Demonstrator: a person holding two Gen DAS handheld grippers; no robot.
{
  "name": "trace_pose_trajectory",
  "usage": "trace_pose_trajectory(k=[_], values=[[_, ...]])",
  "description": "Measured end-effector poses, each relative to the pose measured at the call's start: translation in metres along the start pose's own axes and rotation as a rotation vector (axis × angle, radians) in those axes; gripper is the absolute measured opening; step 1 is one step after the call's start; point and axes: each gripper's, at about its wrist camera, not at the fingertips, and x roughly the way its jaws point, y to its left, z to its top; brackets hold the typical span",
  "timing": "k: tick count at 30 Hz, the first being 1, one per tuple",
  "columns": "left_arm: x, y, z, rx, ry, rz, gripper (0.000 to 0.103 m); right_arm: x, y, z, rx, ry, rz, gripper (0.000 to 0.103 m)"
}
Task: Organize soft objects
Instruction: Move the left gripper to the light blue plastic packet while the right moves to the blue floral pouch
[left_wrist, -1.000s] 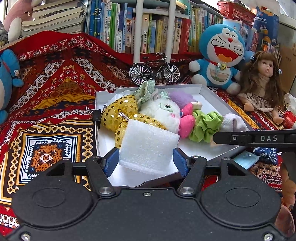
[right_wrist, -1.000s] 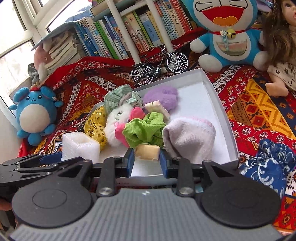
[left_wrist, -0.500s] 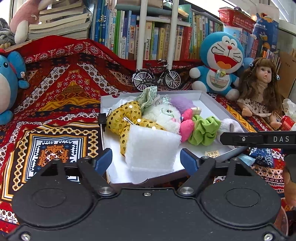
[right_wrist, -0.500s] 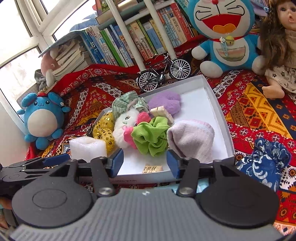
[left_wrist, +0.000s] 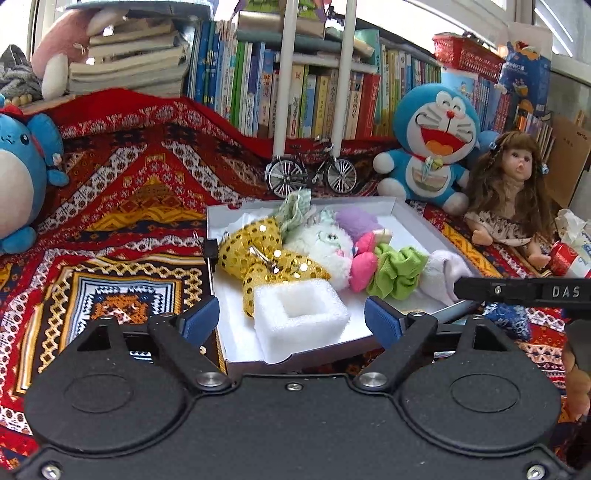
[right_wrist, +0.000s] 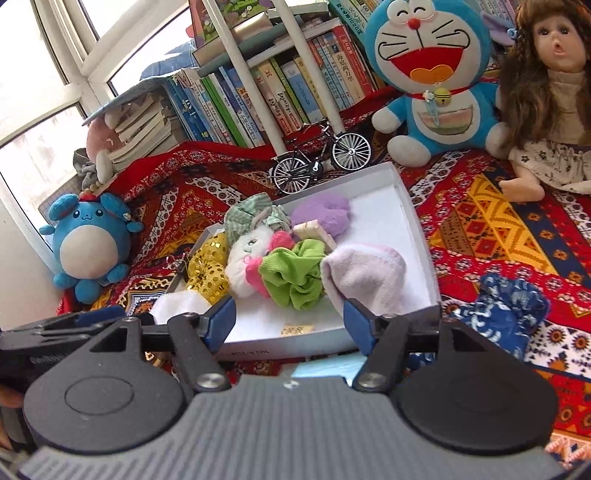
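A white box (left_wrist: 413, 218) (right_wrist: 417, 229) lies on the patterned cloth and holds soft things: a white foam block (left_wrist: 301, 319), a gold sequin piece (left_wrist: 255, 243), a white plush (left_wrist: 323, 245), a green scrunchie (left_wrist: 400, 267) (right_wrist: 295, 275), a pale sock (right_wrist: 364, 277), a purple plush (right_wrist: 325, 214). A small tan piece (right_wrist: 297, 329) lies on the box floor. My left gripper (left_wrist: 291, 319) is open, with the foam block lying free between its fingers. My right gripper (right_wrist: 288, 317) is open and empty at the box's near edge.
A blue patterned cloth (right_wrist: 506, 308) lies right of the box. A toy bicycle (left_wrist: 310, 173), a Doraemon plush (left_wrist: 436, 140) and a doll (left_wrist: 511, 192) stand behind it. A blue round plush (right_wrist: 88, 243) sits at the left. Books line the back.
Both grippers opened and pulled back. The left let go of the foam block, which now lies in the box. The right let go of the small tan piece.
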Motion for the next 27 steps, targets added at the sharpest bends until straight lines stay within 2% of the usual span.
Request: trace_pose_trajectory(k=[4, 8, 14, 17, 21, 27], values=[[-0.023, 0.001, 0.007, -0.007, -0.04, -0.012, 0.086, -0.015, -0.005, -0.001, 0.008, -0.021, -0.001, 0.084], [-0.048, -0.006, 0.013, -0.021, -0.079, -0.064, 0.086, -0.027, -0.009, -0.001, 0.013, -0.04, -0.014, 0.086], [-0.088, -0.044, 0.015, 0.034, -0.146, -0.141, 0.086, -0.043, -0.018, 0.001, 0.024, -0.044, -0.053, 0.088], [-0.102, -0.068, 0.01, 0.069, -0.165, -0.193, 0.081, -0.05, -0.029, 0.004, 0.065, 0.005, -0.058, 0.089], [-0.114, -0.101, -0.001, 0.115, -0.149, -0.266, 0.072, -0.059, -0.041, 0.005, 0.097, 0.008, -0.081, 0.089], [-0.116, -0.144, -0.029, 0.161, -0.127, -0.309, 0.064, -0.069, -0.059, 0.0, 0.116, 0.023, -0.086, 0.089]])
